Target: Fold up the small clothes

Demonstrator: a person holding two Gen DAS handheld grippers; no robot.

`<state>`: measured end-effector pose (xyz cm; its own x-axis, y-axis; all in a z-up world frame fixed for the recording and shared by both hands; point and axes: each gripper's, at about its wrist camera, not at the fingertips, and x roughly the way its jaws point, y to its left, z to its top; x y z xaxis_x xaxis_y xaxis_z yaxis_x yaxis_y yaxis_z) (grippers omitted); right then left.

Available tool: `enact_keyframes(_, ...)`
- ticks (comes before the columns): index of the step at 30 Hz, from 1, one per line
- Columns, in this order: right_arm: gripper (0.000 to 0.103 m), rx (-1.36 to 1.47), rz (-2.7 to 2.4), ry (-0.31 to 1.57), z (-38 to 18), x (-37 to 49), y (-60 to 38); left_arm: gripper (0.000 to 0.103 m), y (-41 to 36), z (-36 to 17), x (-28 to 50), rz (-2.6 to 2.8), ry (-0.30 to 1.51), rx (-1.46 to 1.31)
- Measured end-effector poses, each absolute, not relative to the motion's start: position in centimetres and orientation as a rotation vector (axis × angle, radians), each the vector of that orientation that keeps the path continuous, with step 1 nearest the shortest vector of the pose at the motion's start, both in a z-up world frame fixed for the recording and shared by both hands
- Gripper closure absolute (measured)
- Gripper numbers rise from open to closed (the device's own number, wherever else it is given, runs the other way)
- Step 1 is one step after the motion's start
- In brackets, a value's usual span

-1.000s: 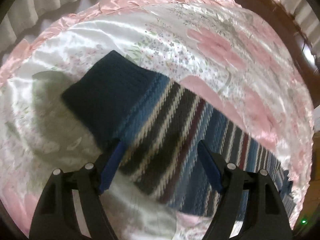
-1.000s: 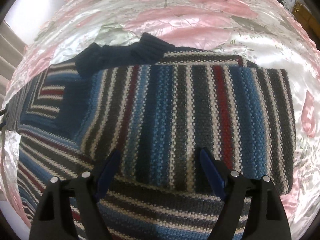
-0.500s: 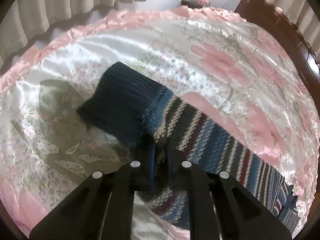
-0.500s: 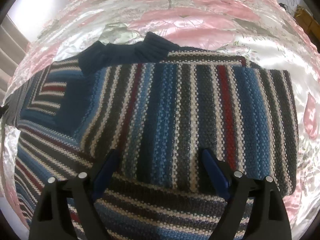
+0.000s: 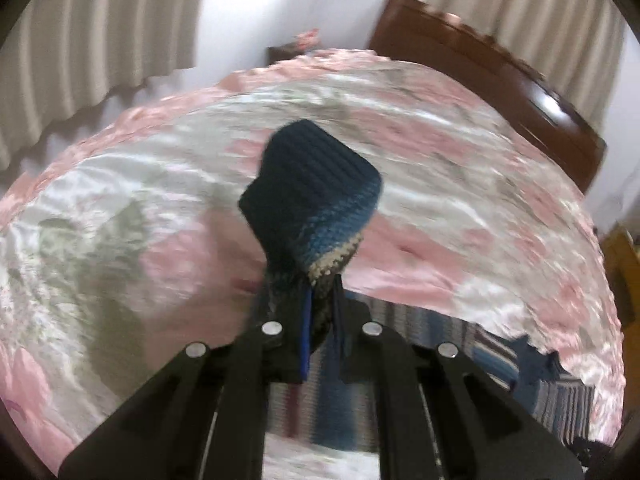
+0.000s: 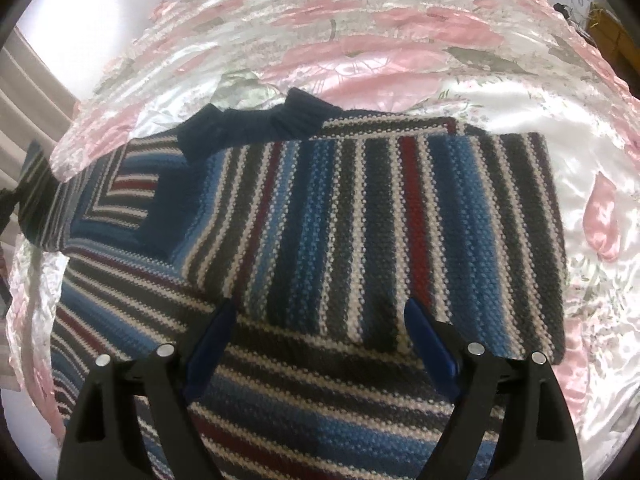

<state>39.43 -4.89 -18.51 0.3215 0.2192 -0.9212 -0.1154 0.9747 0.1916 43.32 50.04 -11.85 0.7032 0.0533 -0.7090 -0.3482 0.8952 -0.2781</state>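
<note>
A: Left wrist view: the left gripper [image 5: 320,316] is clamped on the navy ribbed cuff [image 5: 316,184] of the striped knitted sweater [image 6: 360,216], lifted above the pink floral satin bedspread [image 5: 120,208].

B: And the right gripper [image 6: 316,336]?

A: Wide apart, empty, above the sweater's body. The thin pinch might slip, dropping the sleeve crooked.
</note>
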Motion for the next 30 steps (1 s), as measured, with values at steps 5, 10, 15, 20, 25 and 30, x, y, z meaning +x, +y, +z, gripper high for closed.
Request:
enact_keyframes(5, 0.016, 0.063, 0.225, 1.203, -17.8, 39.1, -5.1, 0.096, 43.9, -11.9, 43.8, 0.140, 0.765, -0.357)
enact_keyframes(10, 0.016, 0.062, 0.229, 1.198, -17.9, 38.9, -5.4, 0.096, 37.8, -13.8, 44.1, 0.043, 0.811, -0.298)
enact_keyframes(15, 0.016, 0.060, 0.236, 1.209, -18.7, 39.1, -5.1, 0.095, 33.7, -16.7, 44.5, 0.002, 0.864, -0.237)
enact_keyframes(20, 0.016, 0.051, 0.233, 1.218, -19.5, 39.1, -4.6, 0.095, 31.6, -19.2, 44.5, -0.005, 0.920, -0.196)
enact_keyframes(25, 0.016, 0.049, 0.221, 1.238, -20.3, 39.5, -4.2, 0.087, 31.2, -20.2, 44.1, -0.035, 0.973, -0.182)
enact_keyframes(30, 0.015, 0.032, 0.203, 1.257, -20.8, 39.7, -3.7, 0.064, 31.2, -20.0, 42.7, -0.158, 0.999, -0.206)
